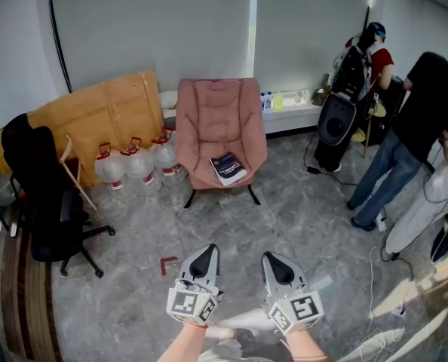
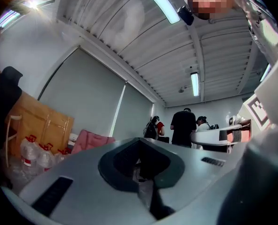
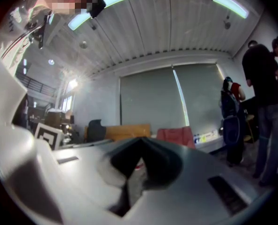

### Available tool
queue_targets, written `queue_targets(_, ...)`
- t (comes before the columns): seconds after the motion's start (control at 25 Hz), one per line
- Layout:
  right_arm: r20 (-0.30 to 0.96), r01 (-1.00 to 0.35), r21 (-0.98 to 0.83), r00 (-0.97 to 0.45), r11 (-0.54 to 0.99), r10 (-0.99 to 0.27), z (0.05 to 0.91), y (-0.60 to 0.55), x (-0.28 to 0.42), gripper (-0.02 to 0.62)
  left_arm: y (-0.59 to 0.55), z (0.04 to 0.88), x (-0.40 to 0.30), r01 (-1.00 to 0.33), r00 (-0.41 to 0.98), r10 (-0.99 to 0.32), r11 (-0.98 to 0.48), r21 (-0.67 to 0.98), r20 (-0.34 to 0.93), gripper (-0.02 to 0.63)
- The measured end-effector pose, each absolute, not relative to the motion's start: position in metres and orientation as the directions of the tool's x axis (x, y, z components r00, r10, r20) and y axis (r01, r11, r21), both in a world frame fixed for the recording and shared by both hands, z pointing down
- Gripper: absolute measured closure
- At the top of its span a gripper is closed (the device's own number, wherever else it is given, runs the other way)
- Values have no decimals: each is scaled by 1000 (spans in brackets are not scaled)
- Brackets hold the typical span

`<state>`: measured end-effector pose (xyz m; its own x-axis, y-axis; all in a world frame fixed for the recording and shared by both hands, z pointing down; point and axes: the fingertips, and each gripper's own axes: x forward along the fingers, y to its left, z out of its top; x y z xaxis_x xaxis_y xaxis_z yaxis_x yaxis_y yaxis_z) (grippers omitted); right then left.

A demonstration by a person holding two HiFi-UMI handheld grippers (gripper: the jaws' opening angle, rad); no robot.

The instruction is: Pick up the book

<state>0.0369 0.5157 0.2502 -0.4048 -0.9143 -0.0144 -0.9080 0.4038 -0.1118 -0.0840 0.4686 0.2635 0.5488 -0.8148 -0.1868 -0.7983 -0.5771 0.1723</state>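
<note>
A dark blue book lies flat on the seat of a pink chair in the middle of the room, seen in the head view. My two grippers are side by side low in that view, well short of the chair and pointing toward it. The left gripper has its jaws together with nothing in them. The right gripper is shut and empty too. The pink chair shows far off in the left gripper view, and the chair also shows in the right gripper view. In both of these the book is hidden.
A black office chair stands at the left, with water jugs and a wooden board behind it. Two people and a black speaker are at the right. A red mark and cables lie on the floor.
</note>
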Motion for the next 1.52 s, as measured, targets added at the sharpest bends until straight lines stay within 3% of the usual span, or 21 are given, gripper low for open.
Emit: queue_targets(1.52, 31, -886, -128, -453, 446, -891, 268, 311, 42, 583, 274, 274, -77, -816, 529, -836, -548, 181, -147, 597)
